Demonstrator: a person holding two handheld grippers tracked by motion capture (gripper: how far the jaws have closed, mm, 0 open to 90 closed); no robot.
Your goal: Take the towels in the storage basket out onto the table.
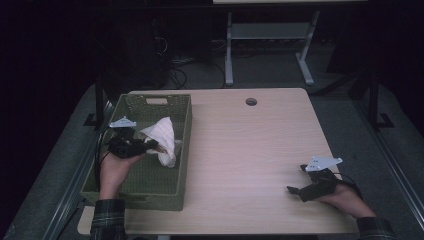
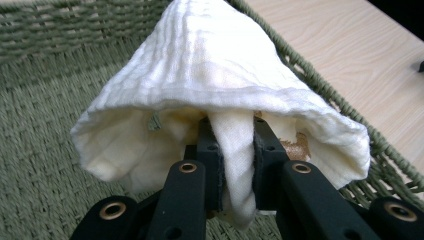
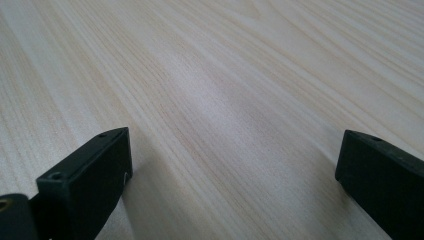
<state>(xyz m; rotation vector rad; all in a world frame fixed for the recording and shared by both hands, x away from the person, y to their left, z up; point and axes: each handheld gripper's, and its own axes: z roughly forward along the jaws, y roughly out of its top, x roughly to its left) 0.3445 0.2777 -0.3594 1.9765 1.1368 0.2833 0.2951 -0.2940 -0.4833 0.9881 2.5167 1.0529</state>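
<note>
The cloth (image 2: 215, 75) is soft, crinkled cream cotton. The basket (image 1: 150, 187) is rough woven green fibre. The table (image 1: 250, 150) is smooth, matt pale wood grain

no readable text, no labels, no signs

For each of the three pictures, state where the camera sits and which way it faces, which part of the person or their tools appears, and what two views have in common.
High view: above the person's side, facing forward and down on the table; both forearms, left gripper and right gripper show.
Left gripper view: rides the left gripper, looking along its jaws shut on the white cloth over the green basket.
Right gripper view: rides the right gripper, low over the bare wood, jaws apart.
Shared: the high and left gripper views both show cloth and basket.
</note>
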